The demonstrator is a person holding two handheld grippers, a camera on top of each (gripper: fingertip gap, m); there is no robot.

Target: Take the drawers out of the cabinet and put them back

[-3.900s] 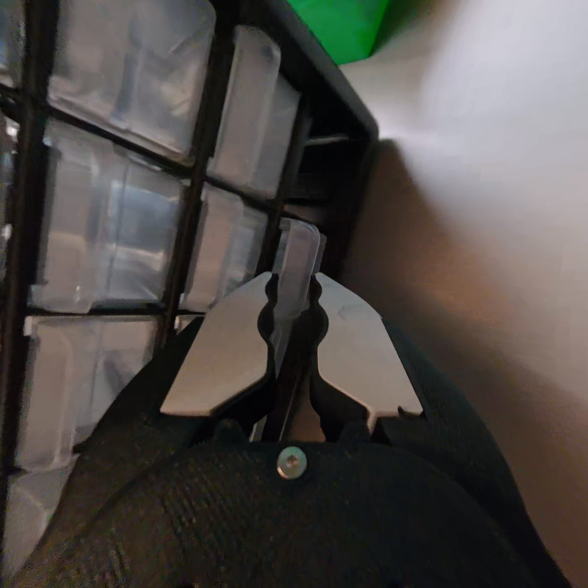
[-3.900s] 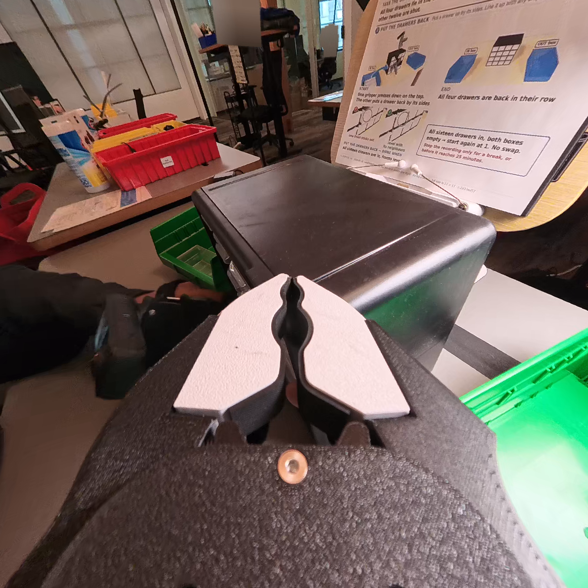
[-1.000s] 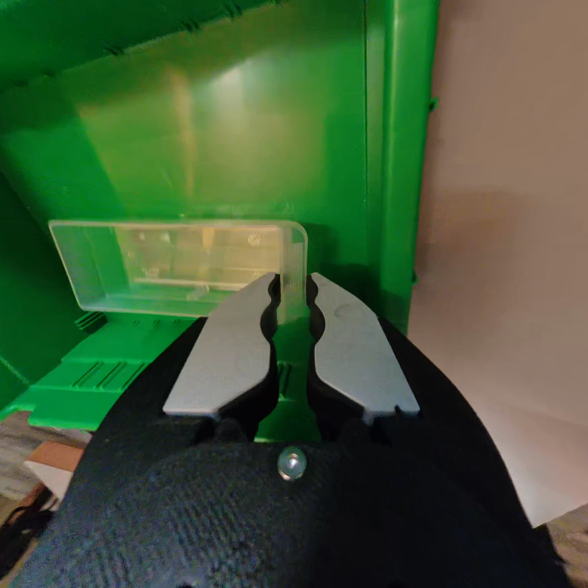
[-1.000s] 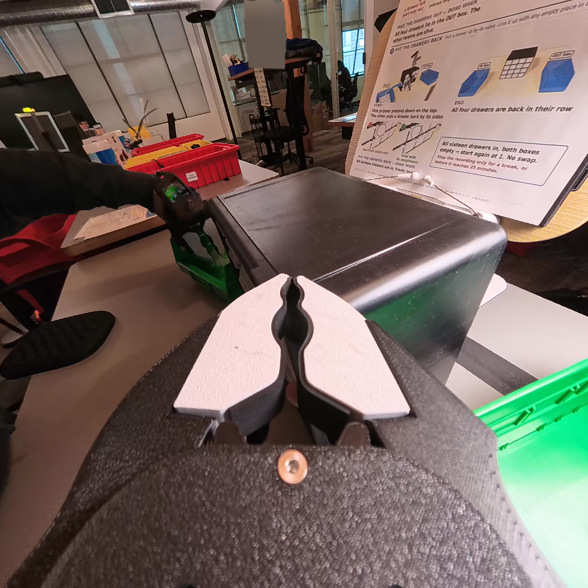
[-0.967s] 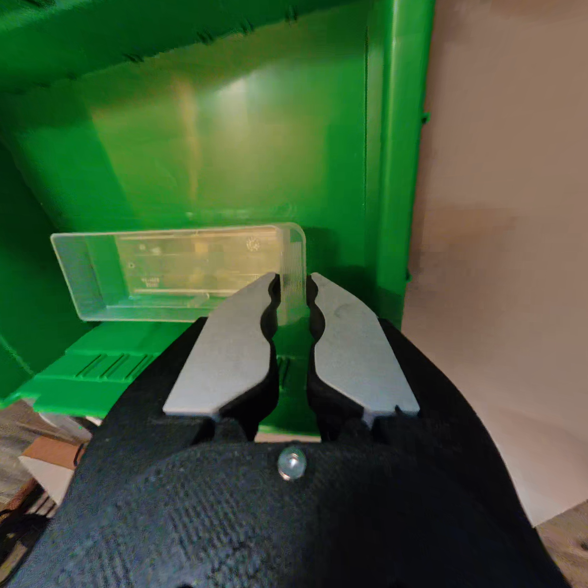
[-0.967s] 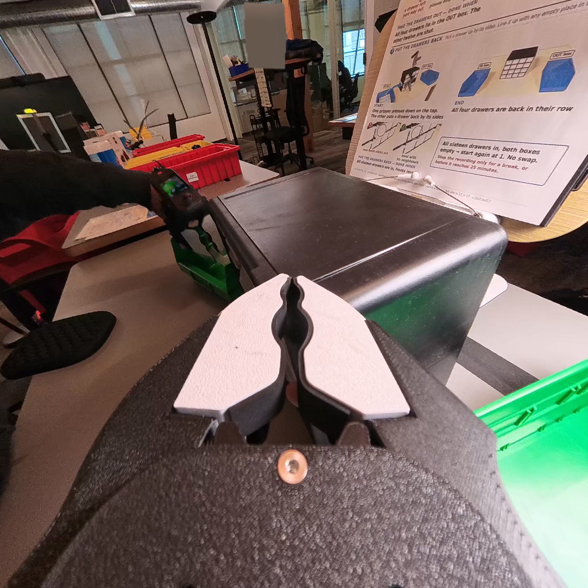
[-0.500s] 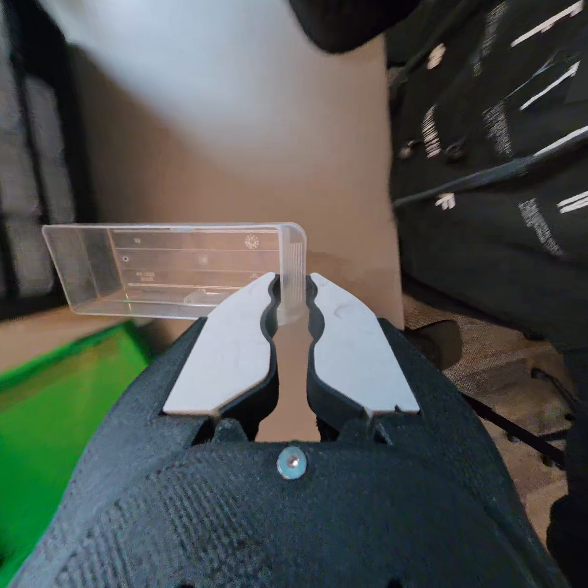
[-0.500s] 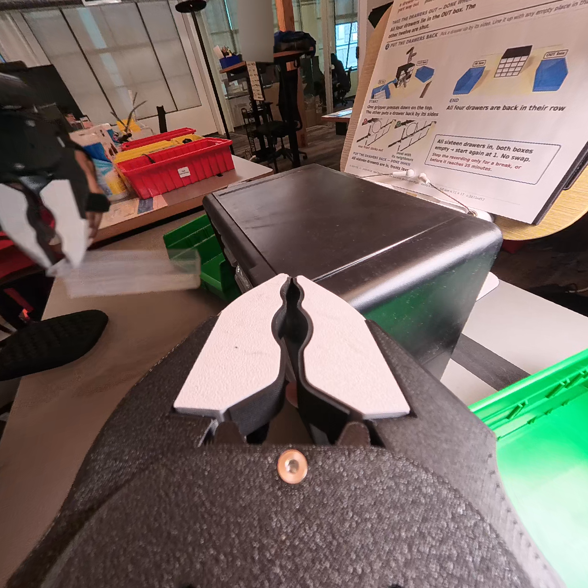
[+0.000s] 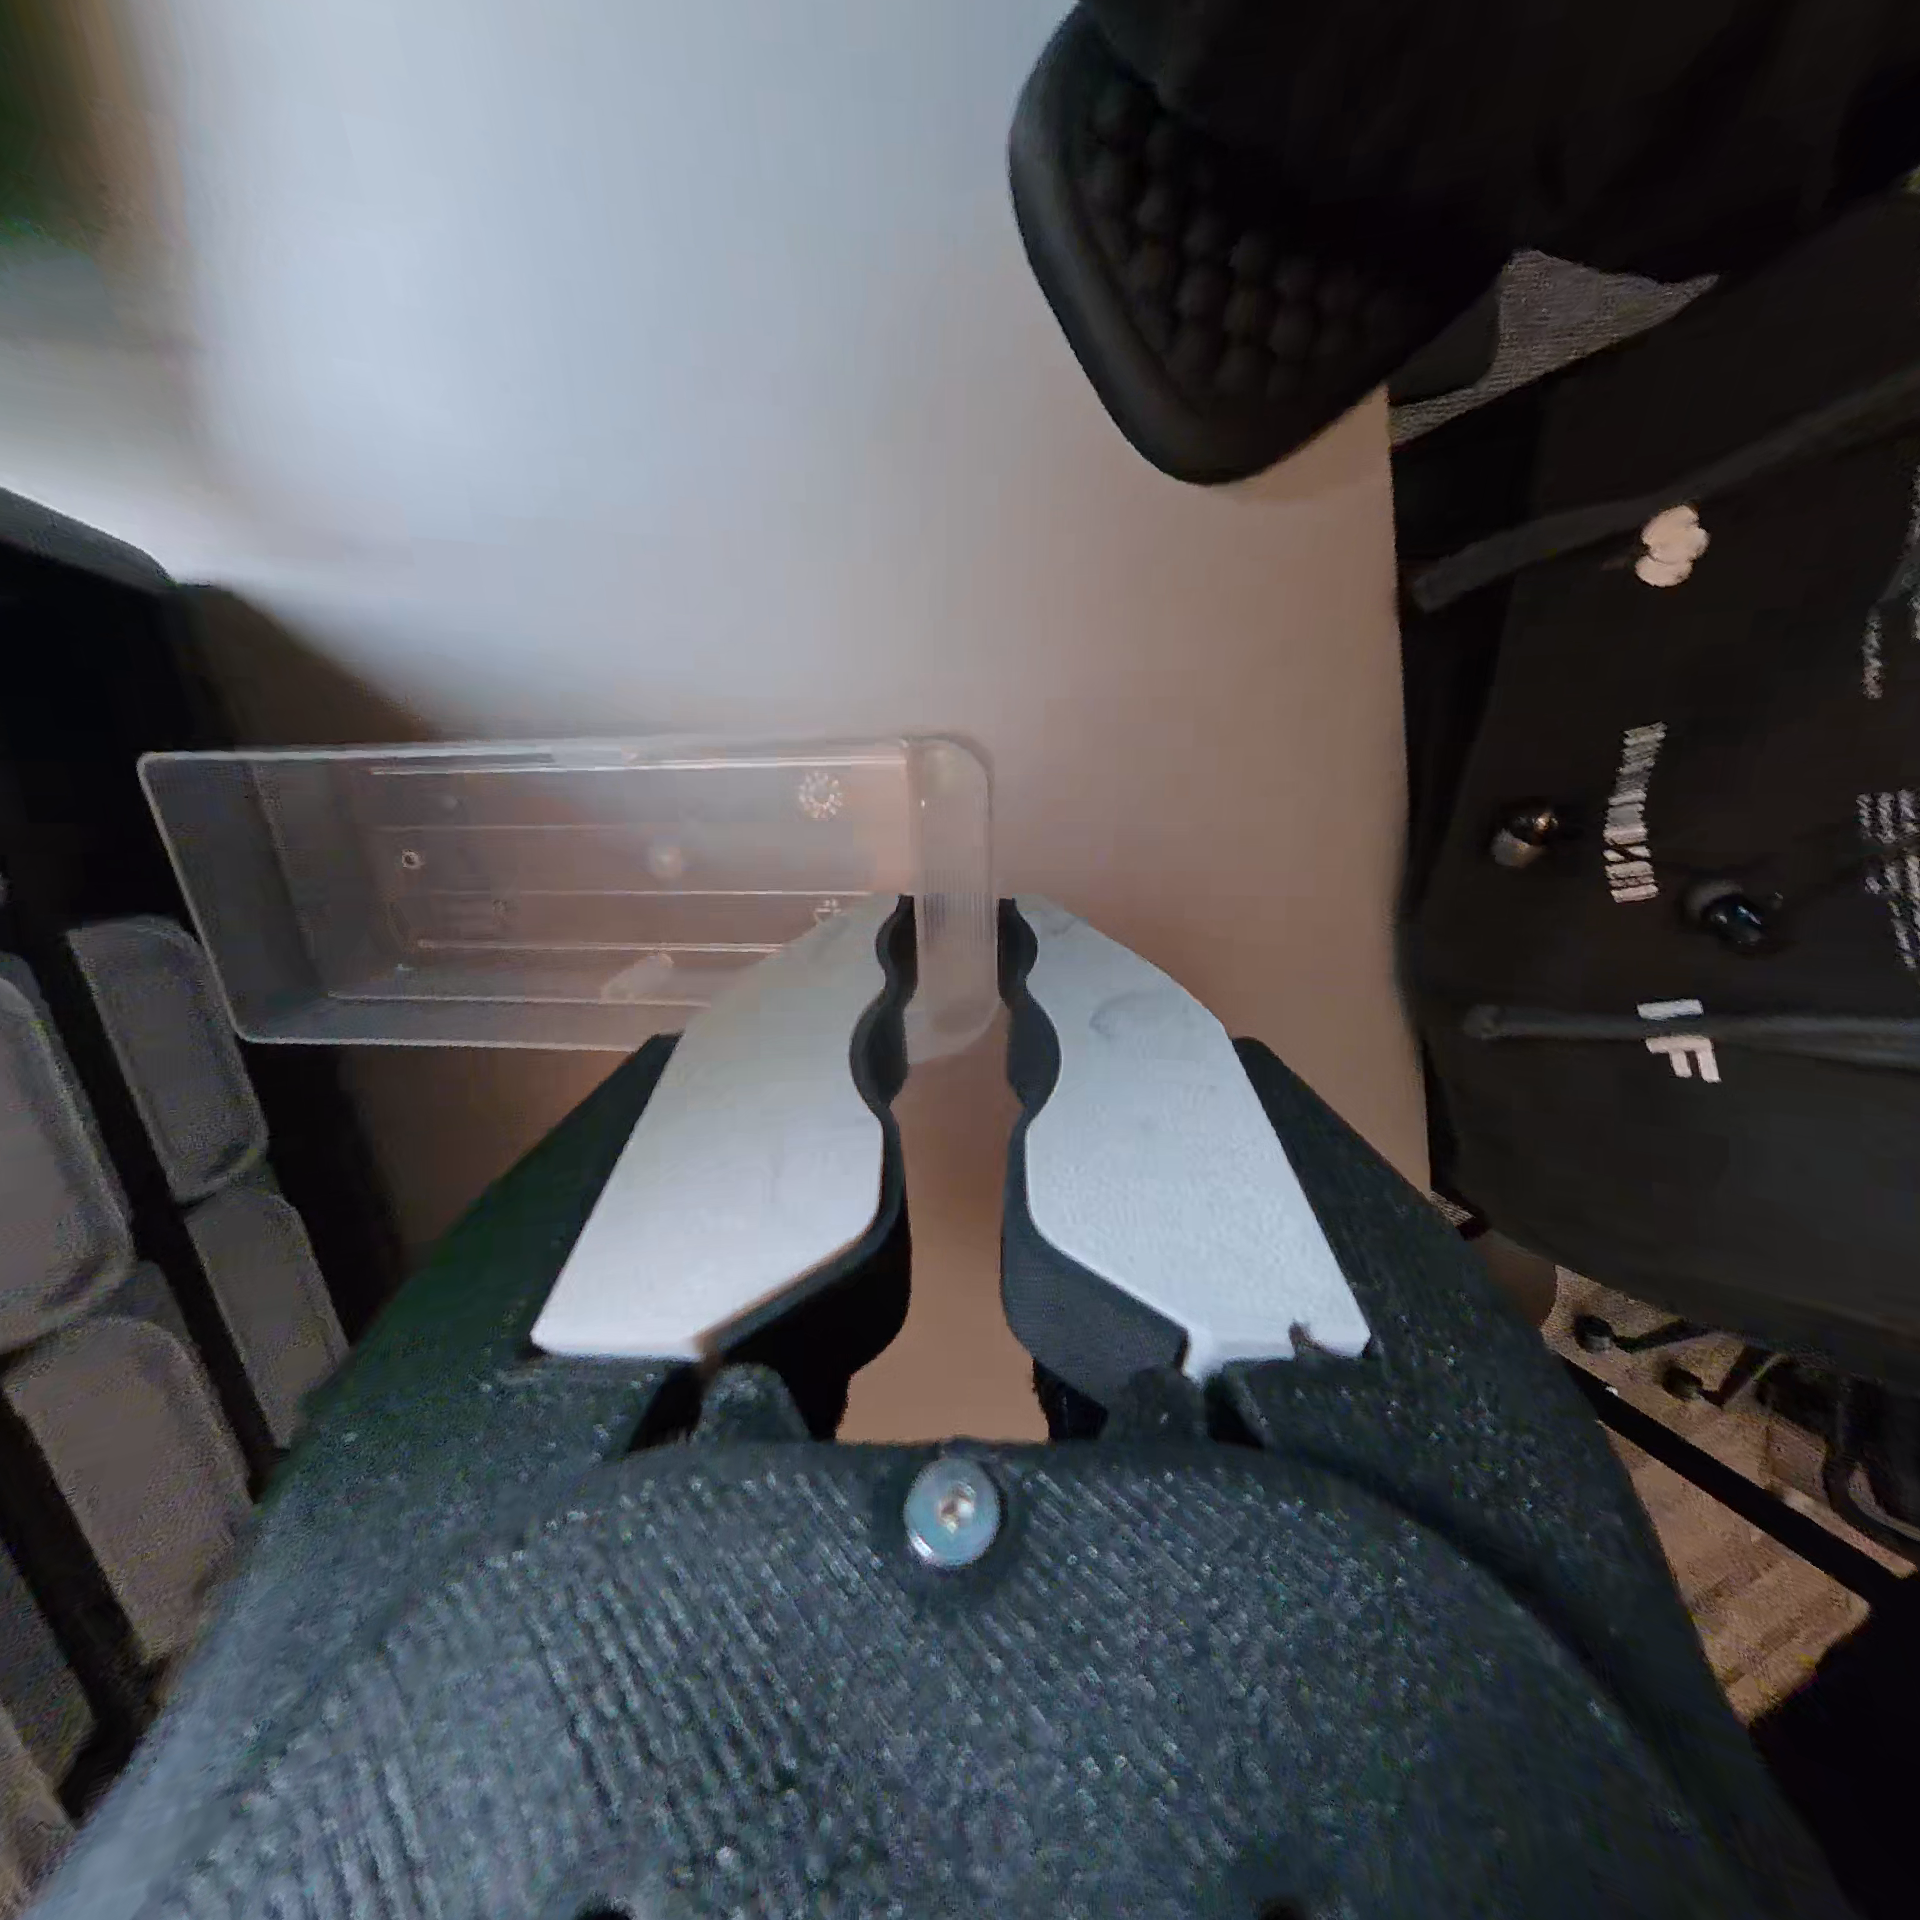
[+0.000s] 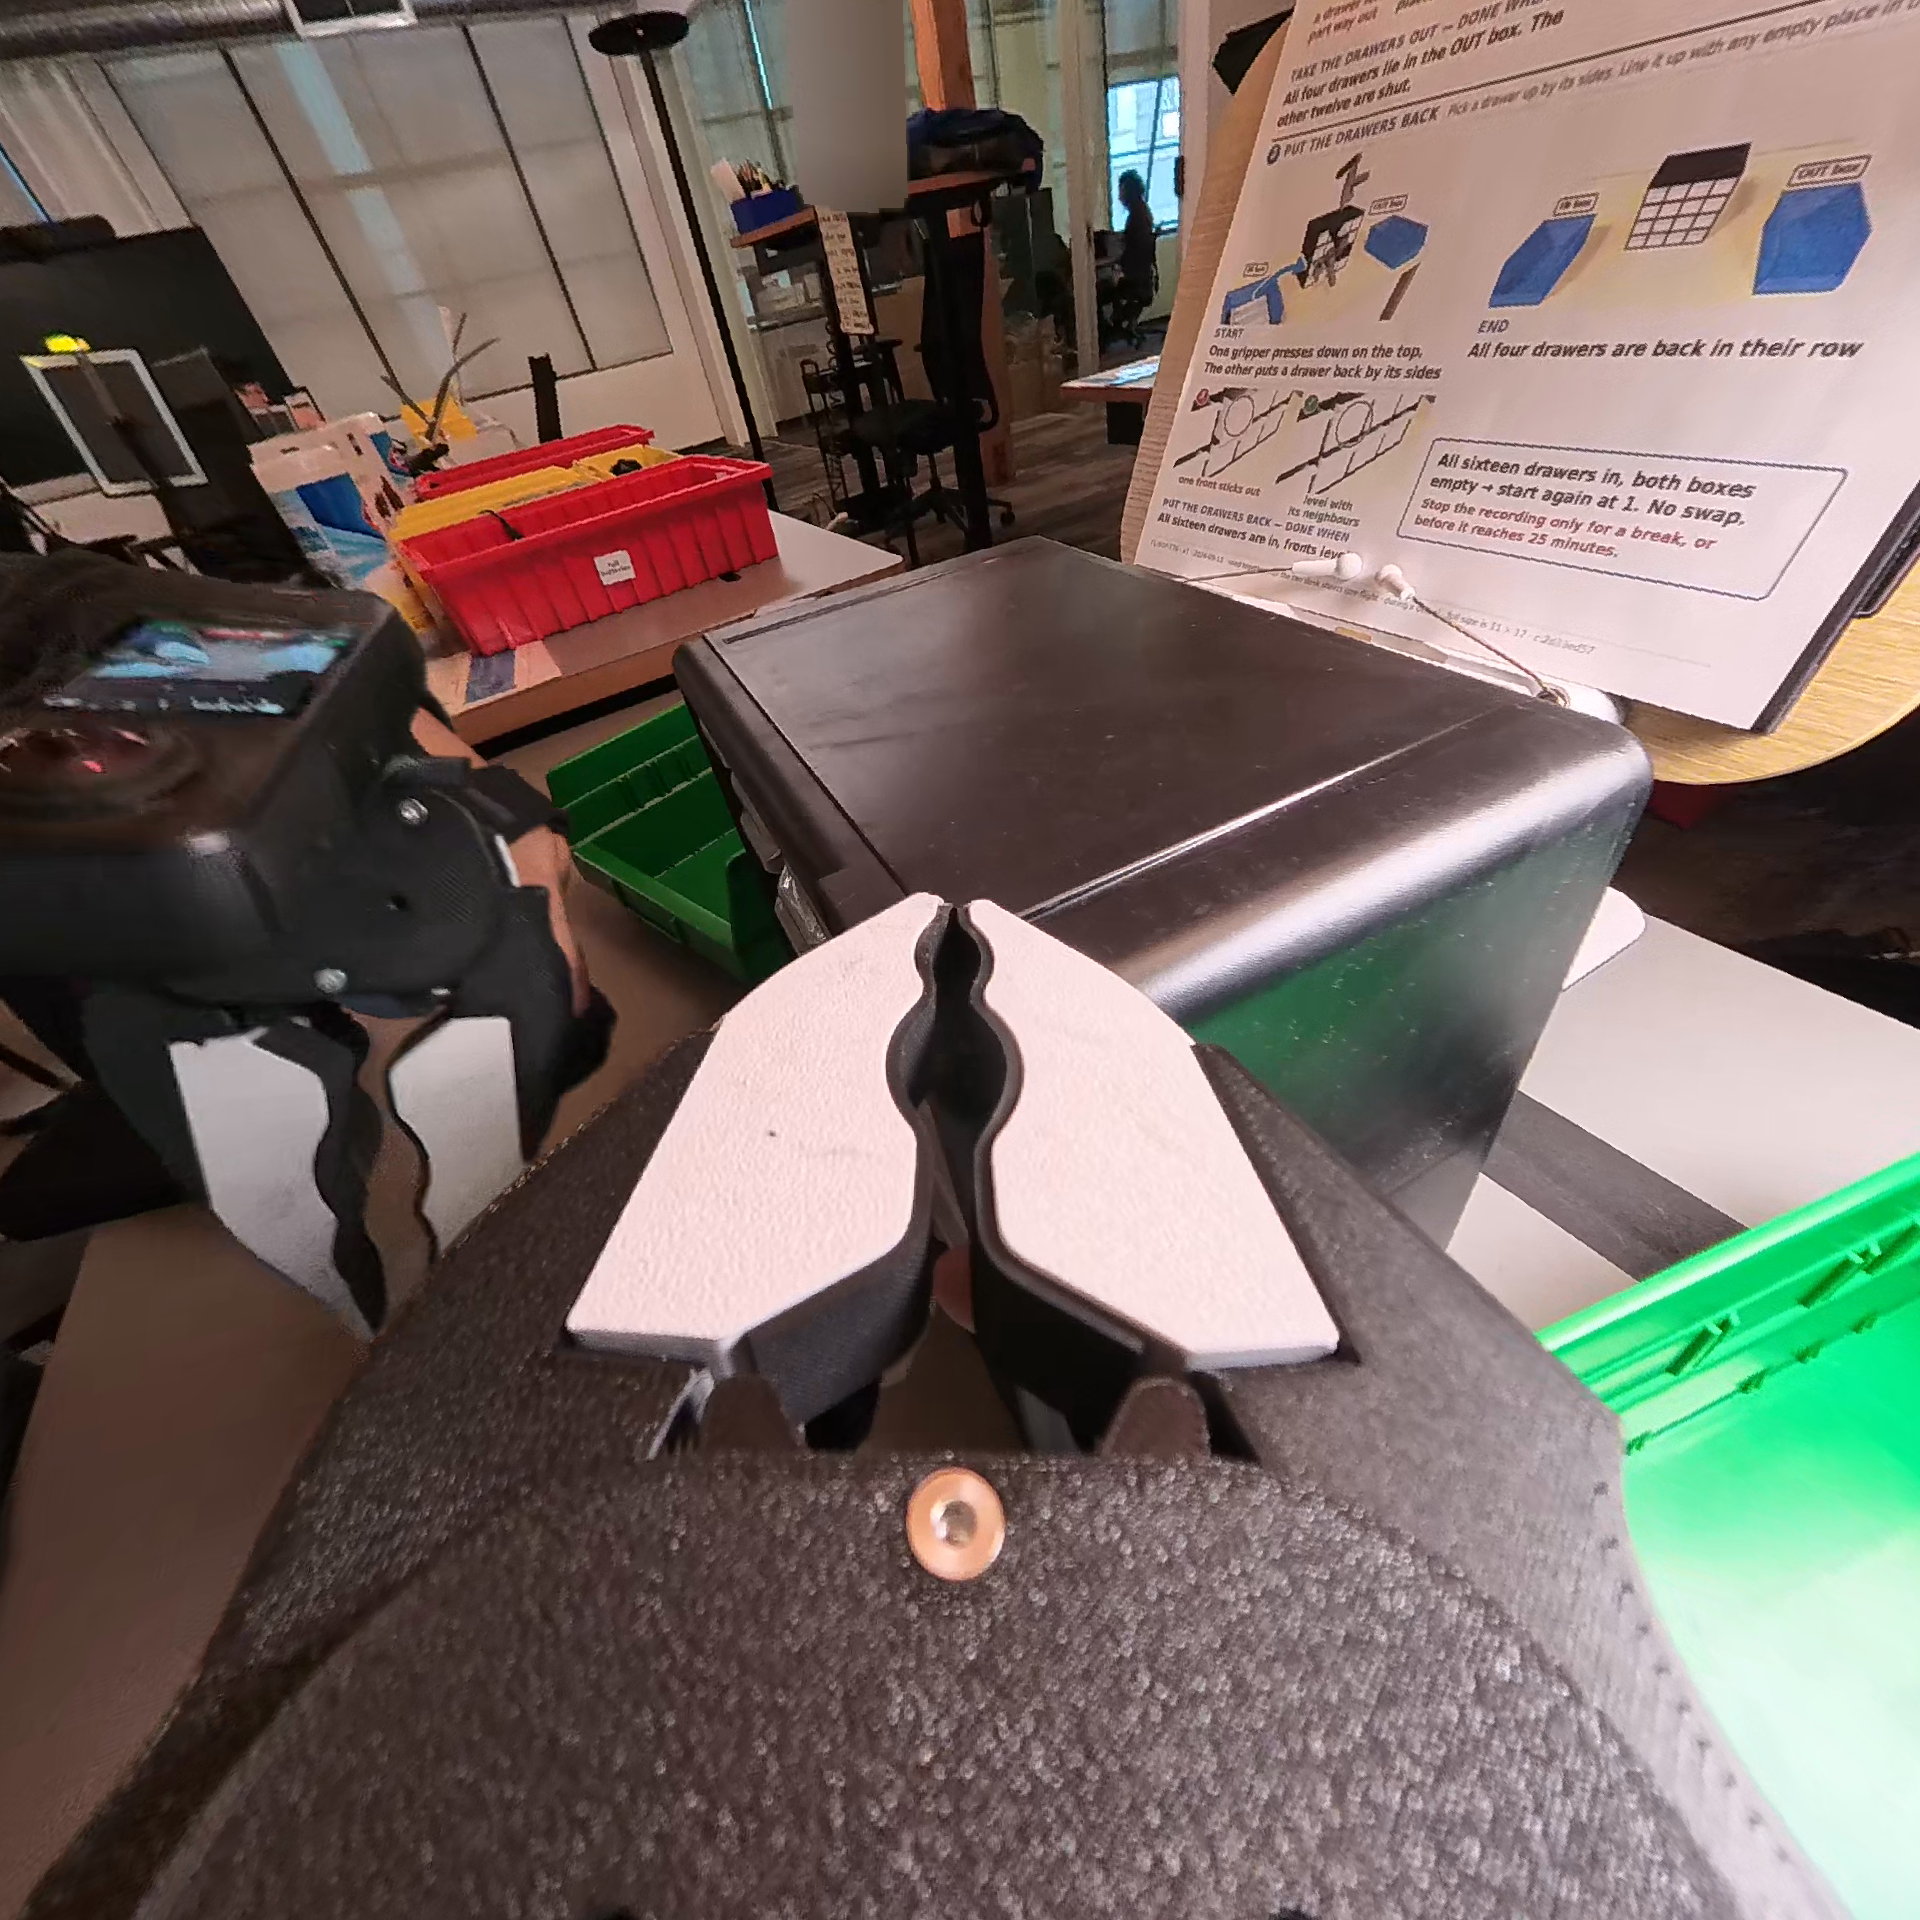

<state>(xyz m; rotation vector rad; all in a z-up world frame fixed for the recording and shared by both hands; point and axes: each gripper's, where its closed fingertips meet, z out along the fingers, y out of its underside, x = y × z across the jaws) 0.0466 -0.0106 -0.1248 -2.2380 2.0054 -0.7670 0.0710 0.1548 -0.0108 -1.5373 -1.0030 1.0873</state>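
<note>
The likeliest slip was the clear, oblong plastic drawer [image 9: 540, 894] twisting or dropping out of the left gripper [image 9: 951, 935]. The jaws were clamped only on the narrow handle tab at the drawer's front end, so the whole body hung out sideways to the left as a lever. A quick swing or a knock against the black plastic drawer cabinet [image 10: 1143, 748] could, in my judgement, turn the smooth tab between the grey fingers [image 9: 769, 1132]. A second risk lay in catching the drawer's far end on the blurred cabinet front [image 9: 114, 1143] at the left of the left wrist view, since that end led the motion unsupported.

The drawer was in the air, clear of the beige tabletop [image 9: 1143, 644] and of both green plastic bins [image 10: 665, 842].

In the right wrist view the left gripper pointed steeply downward beside the cabinet's front corner, near the right gripper; the drawer itself could not be made out there. The right gripper [image 10: 951, 914] was aimed at the cabinet's near top edge, its jaws pressed together on nothing; whether it touched the cabinet could not be told.
</note>
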